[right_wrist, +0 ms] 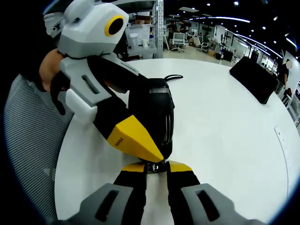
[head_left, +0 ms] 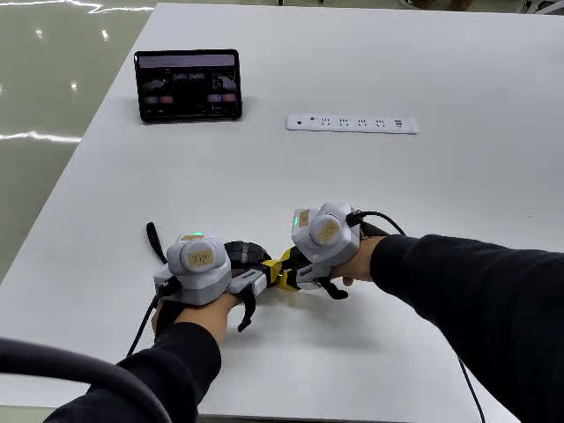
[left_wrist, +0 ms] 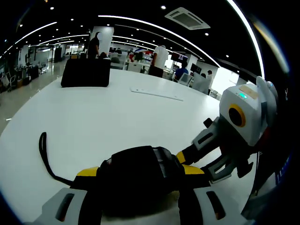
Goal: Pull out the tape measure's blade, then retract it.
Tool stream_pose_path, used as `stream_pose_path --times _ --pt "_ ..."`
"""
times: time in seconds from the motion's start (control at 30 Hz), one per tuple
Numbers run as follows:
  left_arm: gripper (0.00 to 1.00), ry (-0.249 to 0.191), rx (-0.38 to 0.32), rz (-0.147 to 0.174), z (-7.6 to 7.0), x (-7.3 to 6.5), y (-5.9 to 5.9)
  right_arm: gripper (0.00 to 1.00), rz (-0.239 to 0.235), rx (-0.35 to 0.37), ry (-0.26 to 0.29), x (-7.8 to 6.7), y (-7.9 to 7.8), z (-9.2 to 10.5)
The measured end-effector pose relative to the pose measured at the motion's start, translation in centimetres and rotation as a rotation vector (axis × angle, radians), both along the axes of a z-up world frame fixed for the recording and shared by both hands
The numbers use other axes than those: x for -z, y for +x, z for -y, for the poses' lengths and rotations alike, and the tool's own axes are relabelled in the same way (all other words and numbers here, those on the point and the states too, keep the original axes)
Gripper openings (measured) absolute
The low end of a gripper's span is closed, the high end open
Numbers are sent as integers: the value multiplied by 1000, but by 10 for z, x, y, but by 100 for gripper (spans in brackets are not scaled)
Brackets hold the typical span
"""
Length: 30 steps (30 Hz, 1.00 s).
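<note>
The right gripper (right_wrist: 157,167) has its yellow tips pressed nearly together on a small tab at the mouth of the case, most likely the end hook (right_wrist: 157,165) of the blade. The left gripper (left_wrist: 139,169) is clamped across the black tape measure (right_wrist: 158,110), one jaw on each side of the case, with the case resting on the white table (head_left: 423,194) between the two tools.

The case looks rigid and compact with a rubbery shell, so a firm squeeze on its sides should hold it without slipping. The blade is probably thin, springy steel under spring tension. The hook is a small target that could slide out of the tips, and a released blade may snap back hard.

Both tools meet nose to nose, low over the table. The left hand (head_left: 207,308) comes up from the near edge, the right hand (head_left: 357,260) from the right, both forearms in dark sleeves.

A black wrist strap (left_wrist: 43,154) trails from the case. A tablet (head_left: 188,85) and a power strip (head_left: 352,123) sit well apart at the far side.
</note>
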State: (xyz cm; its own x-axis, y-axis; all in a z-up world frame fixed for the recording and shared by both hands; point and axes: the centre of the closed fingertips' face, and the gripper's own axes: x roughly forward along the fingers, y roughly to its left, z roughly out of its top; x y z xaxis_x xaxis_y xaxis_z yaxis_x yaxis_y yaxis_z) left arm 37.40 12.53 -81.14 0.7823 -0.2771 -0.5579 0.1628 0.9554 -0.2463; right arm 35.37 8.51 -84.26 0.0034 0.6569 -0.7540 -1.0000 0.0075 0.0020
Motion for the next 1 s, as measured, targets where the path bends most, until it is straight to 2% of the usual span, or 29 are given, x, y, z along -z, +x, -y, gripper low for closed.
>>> stream_pose_path --times 0.23,0.6,0.73,0.77,0.93,1.0 --pt "62 -1 0 0 0 0 0 12 0 4 -3 0 0 0" --pt "64 -15 6 -17 0 0 0 12 1 17 -5 -1 0 0" --pt "66 -22 17 -34 1 1 -2 12 5 23 -3 -1 0 0" --pt "68 -14 10 -43 -2 2 -2 12 6 23 -4 -1 0 1" --pt "88 -10 21 -26 -10 -6 2 14 -8 62 9 -5 0 5" --pt "100 26 62 -21 -13 -7 2 19 -11 72 22 -8 -1 7"
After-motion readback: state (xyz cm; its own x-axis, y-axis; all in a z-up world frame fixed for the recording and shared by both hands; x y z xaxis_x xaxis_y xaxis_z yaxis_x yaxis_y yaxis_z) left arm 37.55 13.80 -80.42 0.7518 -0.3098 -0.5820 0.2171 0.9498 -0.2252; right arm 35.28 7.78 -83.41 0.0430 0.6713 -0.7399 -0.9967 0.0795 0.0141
